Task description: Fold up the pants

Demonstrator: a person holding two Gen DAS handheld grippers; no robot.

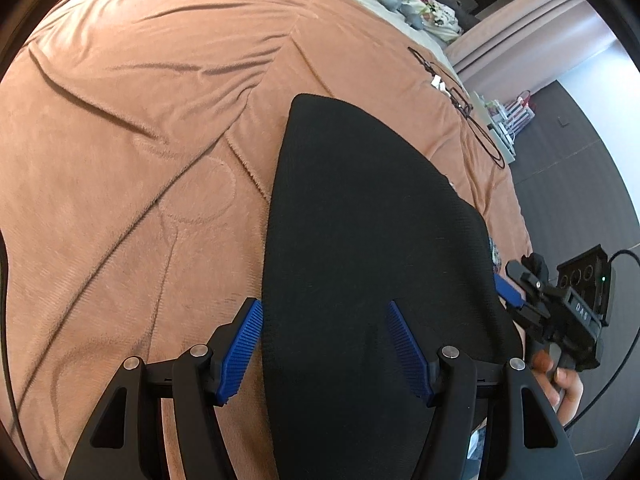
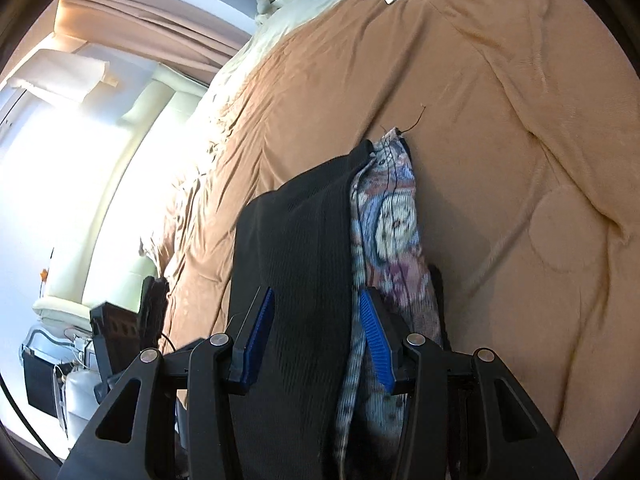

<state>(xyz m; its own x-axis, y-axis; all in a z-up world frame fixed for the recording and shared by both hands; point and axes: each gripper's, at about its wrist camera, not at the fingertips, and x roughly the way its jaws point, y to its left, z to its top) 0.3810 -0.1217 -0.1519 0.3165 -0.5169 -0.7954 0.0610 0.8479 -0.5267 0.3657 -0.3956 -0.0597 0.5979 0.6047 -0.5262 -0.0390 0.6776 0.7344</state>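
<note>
Your left tongs (image 1: 324,350) sit at the bottom centre of the left wrist view, blue pads pressed against both sides of the black pants (image 1: 360,240), which stretch up the middle of the frame over the brown blanket (image 1: 120,140) on the bed; your right tongs (image 2: 316,344), bottom centre of their own view, grip the same pants (image 2: 296,248) beside patterned fabric (image 2: 396,220); a black cord (image 1: 480,132) lies upper right.

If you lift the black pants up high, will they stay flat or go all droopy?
Probably droopy. The pants look like soft knit and already bend over the blanket. They seem light, hanging between the right gripper pads. The patterned inside shows where the cloth flops open.
</note>
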